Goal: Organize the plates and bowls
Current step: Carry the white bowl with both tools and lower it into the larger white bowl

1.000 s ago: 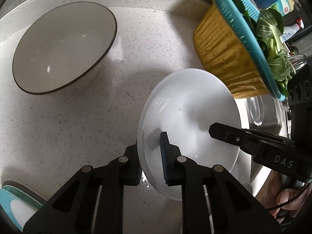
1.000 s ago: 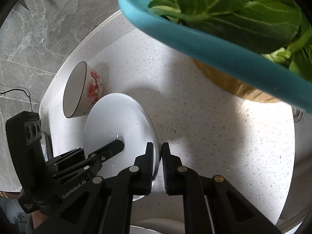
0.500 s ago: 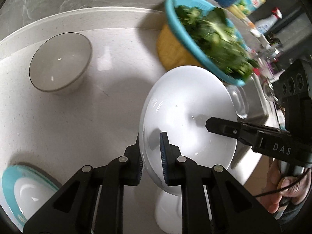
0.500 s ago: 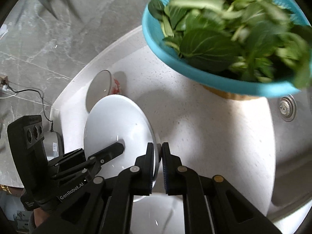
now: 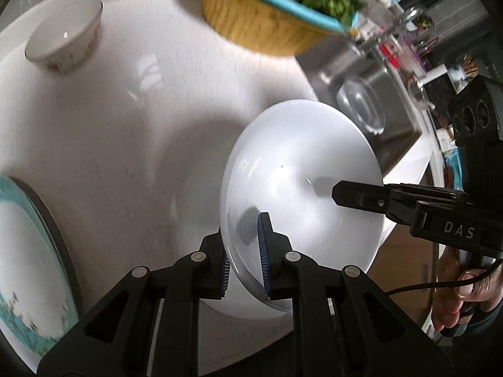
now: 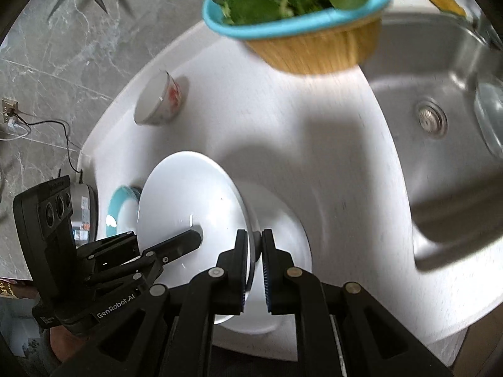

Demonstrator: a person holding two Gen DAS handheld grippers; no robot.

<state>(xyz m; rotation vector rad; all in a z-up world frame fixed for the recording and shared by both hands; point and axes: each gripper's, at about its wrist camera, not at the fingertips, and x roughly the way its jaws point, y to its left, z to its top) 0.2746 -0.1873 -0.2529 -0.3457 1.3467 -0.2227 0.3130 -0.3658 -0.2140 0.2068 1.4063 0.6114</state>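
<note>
Fingers of left gripper (image 5: 243,253): closed on the near rim of a round glossy white ceramic plate (image 5: 301,188), one blue pad above, one beneath. Fingers of right gripper (image 6: 254,264): likewise clamped on the opposite rim of that plate.
Position: plate carried tilted, clear of the white speckled counter (image 5: 157,144), between both hands; a second white plate (image 6: 283,220) lies directly below, the likely stacking spot.
Nearby: turquoise-rimmed plate (image 5: 34,251) at left; small floral-patterned white bowl (image 5: 64,36) far left; yellow basin with teal colander of greens (image 5: 267,22) far.
Change: against the earlier frame, bowl and basin sit farther off; the lower plate and steel sink (image 6: 440,100) have come into view.
</note>
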